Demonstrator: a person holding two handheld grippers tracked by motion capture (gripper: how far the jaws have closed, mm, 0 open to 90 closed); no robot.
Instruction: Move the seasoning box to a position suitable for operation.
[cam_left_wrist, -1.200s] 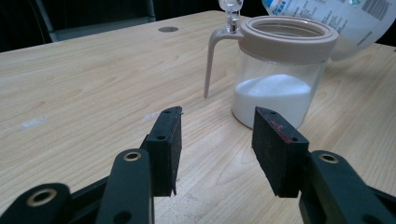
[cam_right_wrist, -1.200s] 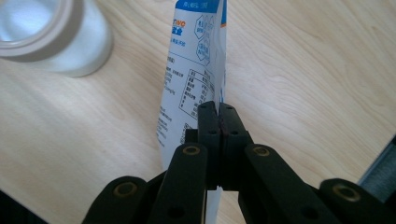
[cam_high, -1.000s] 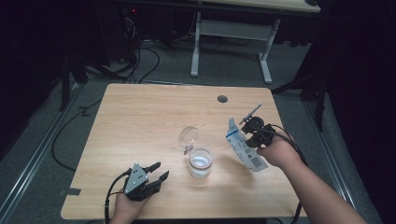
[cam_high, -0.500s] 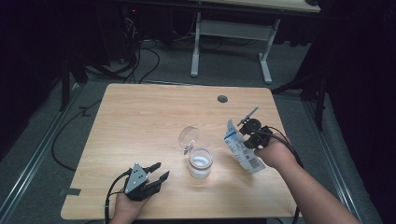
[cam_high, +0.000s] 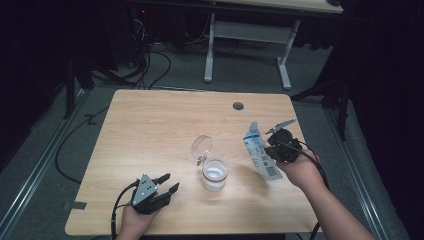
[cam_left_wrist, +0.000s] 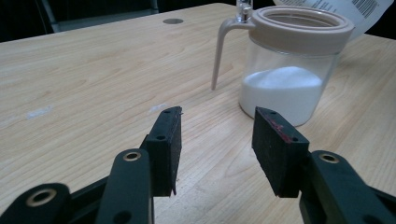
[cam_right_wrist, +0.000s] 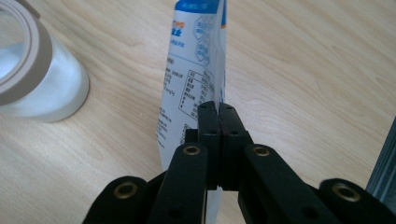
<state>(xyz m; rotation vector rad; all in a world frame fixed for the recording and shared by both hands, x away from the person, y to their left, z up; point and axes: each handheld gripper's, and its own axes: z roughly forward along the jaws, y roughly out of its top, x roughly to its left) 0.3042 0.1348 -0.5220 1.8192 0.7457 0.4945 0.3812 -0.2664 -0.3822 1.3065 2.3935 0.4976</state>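
A clear jar (cam_high: 214, 174) with a beige rim and white powder in its lower part stands near the table's middle, its hinged lid (cam_high: 202, 146) flipped open behind it. The same jar (cam_left_wrist: 293, 60) is ahead and to the right of my left gripper (cam_left_wrist: 217, 140), which is open with nothing between its pads, low over the front left of the table (cam_high: 165, 185). My right gripper (cam_right_wrist: 218, 112) is shut on the edge of a white and blue printed pouch (cam_right_wrist: 194, 79). It holds the pouch (cam_high: 260, 150) off the table, right of the jar.
The wooden table (cam_high: 150, 130) has a round cable hole (cam_high: 238, 106) near its far edge. Cables trail from both grippers. Beyond the table stand a white desk frame (cam_high: 250, 35) and loose cables on a grey floor.
The right hand has drifted slightly with the pouch, which now stands a bit more upright beside the jar. The left gripper has stayed put.
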